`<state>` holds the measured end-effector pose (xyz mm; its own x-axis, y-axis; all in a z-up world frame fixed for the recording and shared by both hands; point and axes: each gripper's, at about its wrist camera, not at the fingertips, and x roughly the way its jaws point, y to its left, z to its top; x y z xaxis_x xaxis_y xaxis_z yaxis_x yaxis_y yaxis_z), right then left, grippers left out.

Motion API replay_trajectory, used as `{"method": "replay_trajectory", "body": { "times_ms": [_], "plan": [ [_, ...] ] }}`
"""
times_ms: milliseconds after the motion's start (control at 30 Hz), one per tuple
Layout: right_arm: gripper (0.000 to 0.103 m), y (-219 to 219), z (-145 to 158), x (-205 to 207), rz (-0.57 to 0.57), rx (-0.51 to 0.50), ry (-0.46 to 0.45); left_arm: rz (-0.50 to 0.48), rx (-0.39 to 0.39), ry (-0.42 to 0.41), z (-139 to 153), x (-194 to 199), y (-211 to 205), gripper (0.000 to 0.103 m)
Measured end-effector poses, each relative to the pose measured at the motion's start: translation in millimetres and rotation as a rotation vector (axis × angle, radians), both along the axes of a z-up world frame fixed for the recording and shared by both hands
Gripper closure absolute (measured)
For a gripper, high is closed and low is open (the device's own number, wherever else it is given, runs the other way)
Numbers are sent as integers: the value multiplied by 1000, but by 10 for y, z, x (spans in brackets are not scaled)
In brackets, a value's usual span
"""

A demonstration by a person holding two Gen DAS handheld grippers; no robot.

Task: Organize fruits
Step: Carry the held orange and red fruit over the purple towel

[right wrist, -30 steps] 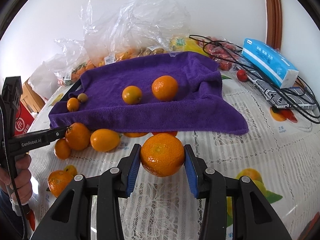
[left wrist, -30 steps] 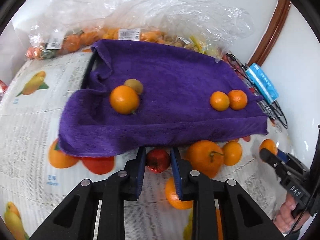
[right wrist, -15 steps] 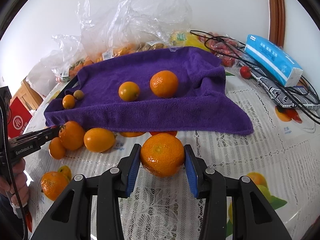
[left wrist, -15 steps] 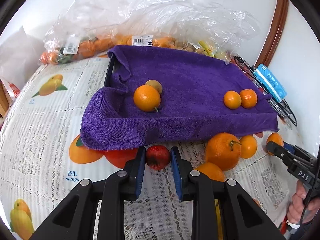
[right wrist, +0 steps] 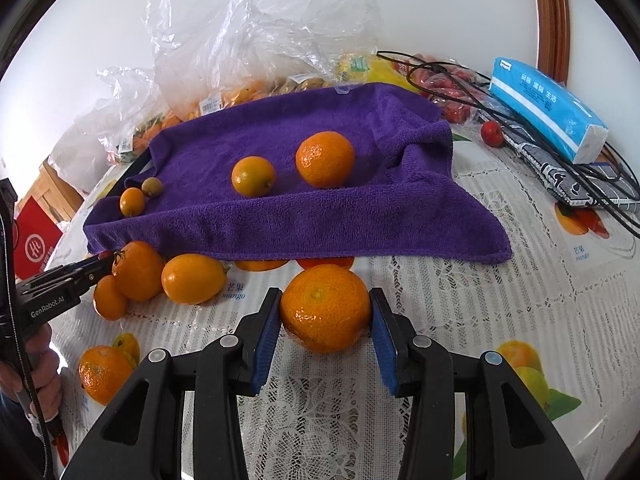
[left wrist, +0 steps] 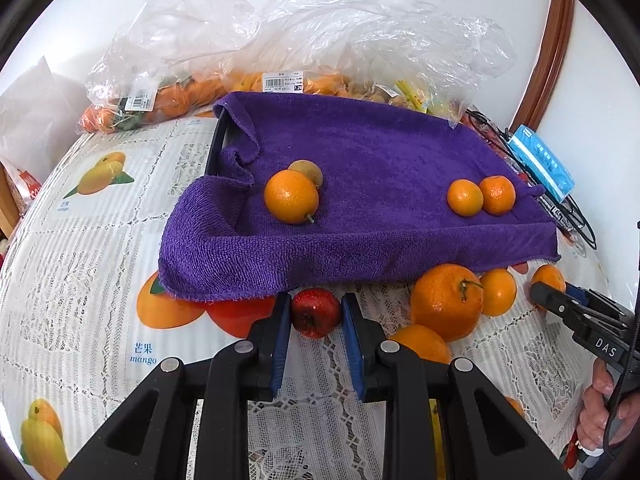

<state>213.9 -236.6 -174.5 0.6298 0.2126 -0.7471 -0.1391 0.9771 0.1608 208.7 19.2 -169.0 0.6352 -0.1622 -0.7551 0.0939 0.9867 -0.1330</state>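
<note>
1. Leftmost, the left gripper [left wrist: 315,299] is clenched on a small red fruit [left wrist: 316,316], held just above the desk [left wrist: 80,260] at the near hem of the purple towel [left wrist: 380,152].
2. Beyond it, on the towel, lie an orange [left wrist: 291,197] touching a small brownish fruit [left wrist: 308,170], and further right two small oranges [left wrist: 480,196] side by side.
3. Between the grippers, several loose oranges [left wrist: 446,300] sit on the desk just off the towel's hem.
4. To the right, the right gripper [right wrist: 324,294] has a big orange [right wrist: 324,312] between its jaws, low over the desk and short of the towel. Its jaws have just been opening a little. The left pad touches the peel. At the right pad a thin gap may show, so I cannot tell whether the orange is gripped or let go.
5. Step in hand, as I judge it: carrying fruit from the desk onto the towel, one piece per gripper.
6. Next, the left needs a lift over the raised hem, then a gentle release, perhaps apart from the oranges if sorting by kind. The right needs a firm grip before any lift, or the orange may roll off.
</note>
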Motion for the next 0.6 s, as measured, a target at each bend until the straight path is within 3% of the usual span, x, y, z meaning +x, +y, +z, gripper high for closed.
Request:
{"method": "replay_trajectory", "body": {
  "times_ms": [267,600],
  "plan": [
    [58,2,-4,-2,0,-1,0,6,4,-1,6,-14,-7,79],
    [59,14,-1,-3,1,-18,-1,-5,-67,19,32,-23,62,79]
  ]
}}
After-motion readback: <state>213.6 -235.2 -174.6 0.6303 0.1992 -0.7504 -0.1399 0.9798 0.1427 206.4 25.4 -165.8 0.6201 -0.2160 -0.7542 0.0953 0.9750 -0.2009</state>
